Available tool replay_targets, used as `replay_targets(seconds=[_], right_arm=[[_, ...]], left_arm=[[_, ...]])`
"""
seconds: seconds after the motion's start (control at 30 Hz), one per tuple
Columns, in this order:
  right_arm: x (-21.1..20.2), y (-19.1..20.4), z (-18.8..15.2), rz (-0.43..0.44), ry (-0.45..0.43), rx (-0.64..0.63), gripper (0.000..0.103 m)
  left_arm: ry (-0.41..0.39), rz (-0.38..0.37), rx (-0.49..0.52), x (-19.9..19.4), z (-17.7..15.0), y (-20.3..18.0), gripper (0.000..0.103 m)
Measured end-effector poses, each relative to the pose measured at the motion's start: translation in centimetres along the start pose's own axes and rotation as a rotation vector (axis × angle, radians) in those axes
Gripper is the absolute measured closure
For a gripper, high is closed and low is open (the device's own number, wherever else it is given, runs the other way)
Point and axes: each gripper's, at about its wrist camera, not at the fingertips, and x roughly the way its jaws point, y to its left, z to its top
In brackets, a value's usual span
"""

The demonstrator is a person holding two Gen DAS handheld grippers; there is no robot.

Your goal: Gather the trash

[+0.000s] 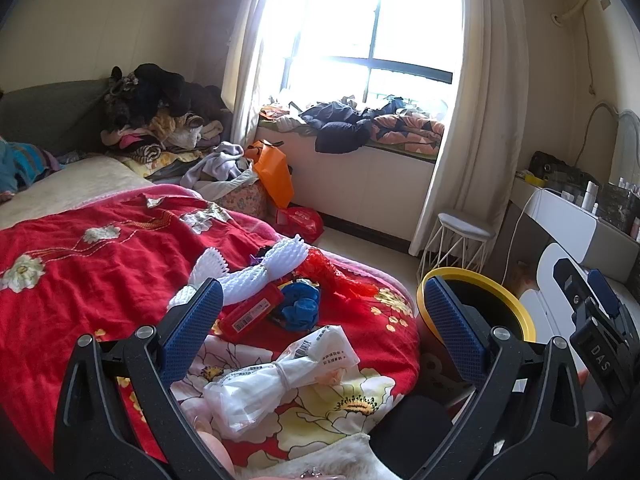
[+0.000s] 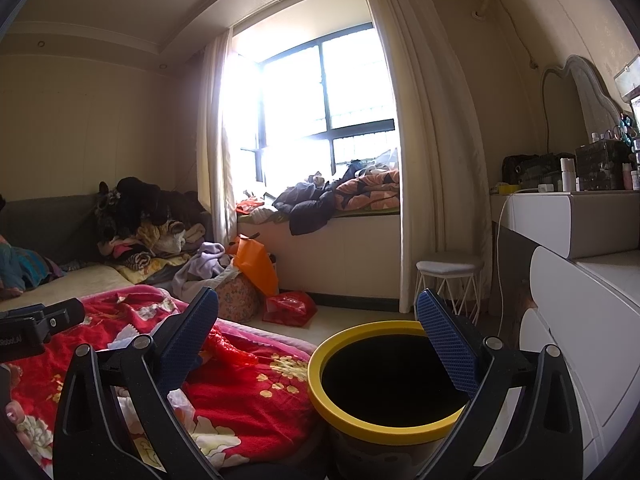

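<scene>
The trash lies on the red floral bedspread: a knotted clear plastic bag nearest me, then a red packet, blue scrap and white foam netting. The yellow-rimmed bin stands just beside the bed. My left gripper and right gripper both have fingers spread wide, holding nothing.

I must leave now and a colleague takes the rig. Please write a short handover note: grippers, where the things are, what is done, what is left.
Left gripper: open, empty, above the bed litter.
Right gripper: open, empty, by the yellow-rimmed bin.
On the red blanket: clear plastic bag, red box, blue wad, white foam net, red net.
Done: cannot tell; the bin's inside looks dark.
Left: move these pieces into the bin.
</scene>
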Motion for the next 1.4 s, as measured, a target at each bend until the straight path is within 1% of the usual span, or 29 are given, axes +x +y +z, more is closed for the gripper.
replay_targets(seconds=[0.17,0.37,0.47,0.7,0.8,0.97,1.1,1.3,1.4], right_arm=[[0.1,0.1,-0.2,0.006,0.002,0.004,0.006],[0.5,0.6,-0.6,0.052,0.017,-0.003,0.006],[0.6,1.3,-0.6,0.084,0.025,-0.02,0.006],[1.0,3.4,0.1,0.19,0.047,-0.049,0.006],[1.3,4.2,0.5,0.241,0.068,-0.053,0.006],[2.1,6.1,0.9,0.312,0.098,-0.068,0.006],[2.8,7.3,1.0,0.367,0.132,-0.058,0.006],[4.4,9.4,0.8,0.443,0.203,-0.064,0.006],[5.3,10.5,0.4,0.464,0.248,-0.077,0.006]], left_arm=[[0.003,-0.001,0.0,0.3,-0.3,0.1,0.01],[0.013,-0.001,-0.014,0.5,-0.4,0.4,0.01],[0.012,0.008,-0.029,0.5,-0.2,1.2,0.01],[0.002,0.06,-0.062,0.6,0.4,3.1,0.01],[-0.004,0.087,-0.077,0.6,0.8,4.1,0.01],[-0.009,0.11,-0.118,0.5,1.0,5.9,0.01],[-0.005,0.144,-0.148,0.6,1.1,7.6,0.01],[-0.004,0.188,-0.184,0.7,1.1,9.8,0.01],[0.002,0.214,-0.2,0.9,0.9,11.1,0.01]])
